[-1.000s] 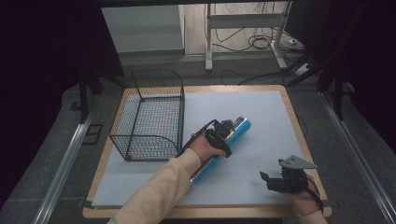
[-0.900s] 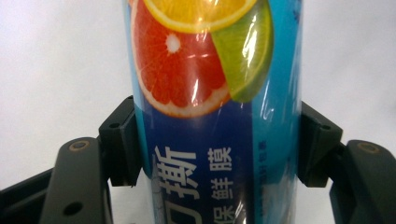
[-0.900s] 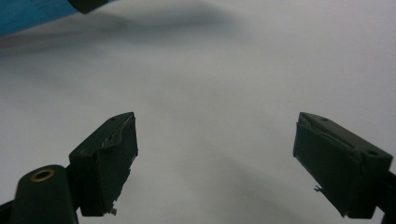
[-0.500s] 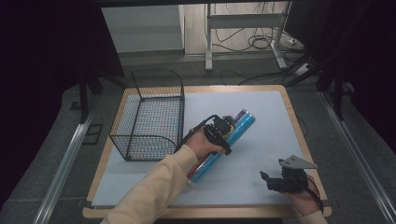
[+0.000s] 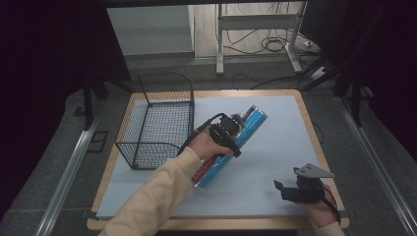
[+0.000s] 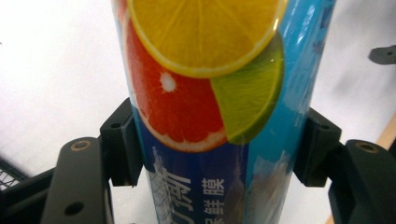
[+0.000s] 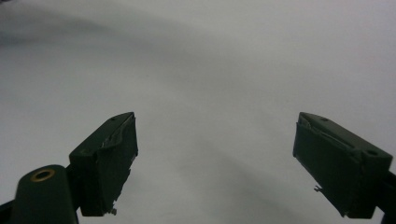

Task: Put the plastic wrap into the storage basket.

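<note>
Two claws: on worktop
Left claw: clamped on blue tube, beside wire basket
Right claw: jaws apart, nothing between

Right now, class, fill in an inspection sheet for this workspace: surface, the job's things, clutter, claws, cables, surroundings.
Surface: pale blue mat on a wood-edged table, flat.
Job's things: blue tube printed with citrus slices, lying slanted across the mat beside a black wire basket, which shows nothing inside.
Clutter: nothing seen.
Claws: left claw shut on the tube, pads pressing both sides; right claw open over bare mat near the front edge, holding nothing.
Cables: a thin black lead at each claw; loose cables on the floor beyond the table.
Surroundings: dark curtains at both sides, metal desk legs behind, rails along the floor.
</note>
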Demonstrator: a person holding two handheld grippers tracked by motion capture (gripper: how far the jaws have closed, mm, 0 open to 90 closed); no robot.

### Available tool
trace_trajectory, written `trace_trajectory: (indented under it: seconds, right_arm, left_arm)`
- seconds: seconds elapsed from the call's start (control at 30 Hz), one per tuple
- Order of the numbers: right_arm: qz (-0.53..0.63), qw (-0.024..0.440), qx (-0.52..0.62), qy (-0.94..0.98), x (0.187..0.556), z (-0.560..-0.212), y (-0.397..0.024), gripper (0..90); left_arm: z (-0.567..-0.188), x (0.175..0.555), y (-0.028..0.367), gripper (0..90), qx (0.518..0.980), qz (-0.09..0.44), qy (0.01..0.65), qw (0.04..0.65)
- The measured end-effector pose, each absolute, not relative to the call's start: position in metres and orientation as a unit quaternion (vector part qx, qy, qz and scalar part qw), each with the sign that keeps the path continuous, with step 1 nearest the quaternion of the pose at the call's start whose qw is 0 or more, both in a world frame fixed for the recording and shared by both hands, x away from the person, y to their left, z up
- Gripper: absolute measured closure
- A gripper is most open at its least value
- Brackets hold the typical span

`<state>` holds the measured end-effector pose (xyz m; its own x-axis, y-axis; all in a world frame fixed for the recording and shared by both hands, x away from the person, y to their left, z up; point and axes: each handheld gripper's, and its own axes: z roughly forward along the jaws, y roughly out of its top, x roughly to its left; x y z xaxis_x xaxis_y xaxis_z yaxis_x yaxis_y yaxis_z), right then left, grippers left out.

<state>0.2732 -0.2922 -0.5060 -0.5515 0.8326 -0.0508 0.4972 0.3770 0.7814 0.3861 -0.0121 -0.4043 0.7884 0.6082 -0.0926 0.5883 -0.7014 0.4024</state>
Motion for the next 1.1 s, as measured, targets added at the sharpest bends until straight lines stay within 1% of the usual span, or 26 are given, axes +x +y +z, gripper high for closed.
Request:
trace_trajectory:
  seconds: [0.17, 0.4, 0.77, 1.1]
  right_arm:
    - [0.371, 0.227, 0.418, 0.798, 0.273, -0.506, -0.292, 14.2]
    - [0.37, 0.226, 0.42, 0.797, 0.274, -0.506, -0.292, 14.3]
    - [0.37, 0.227, 0.419, 0.798, 0.274, -0.506, -0.293, 14.3]
    - [0.369, 0.227, 0.42, 0.797, 0.274, -0.506, -0.294, 14.3]
  left_arm:
    - [-0.393, 0.387, -0.005, 32.0, 0.919, 0.037, 0.328, 0.216]
    - [-0.383, 0.39, 0.0, 31.9, 0.917, 0.042, 0.33, 0.22]
    - [-0.374, 0.399, -0.006, 32.0, 0.918, 0.046, 0.325, 0.223]
    - [-0.36, 0.414, -0.008, 32.0, 0.917, 0.056, 0.325, 0.226]
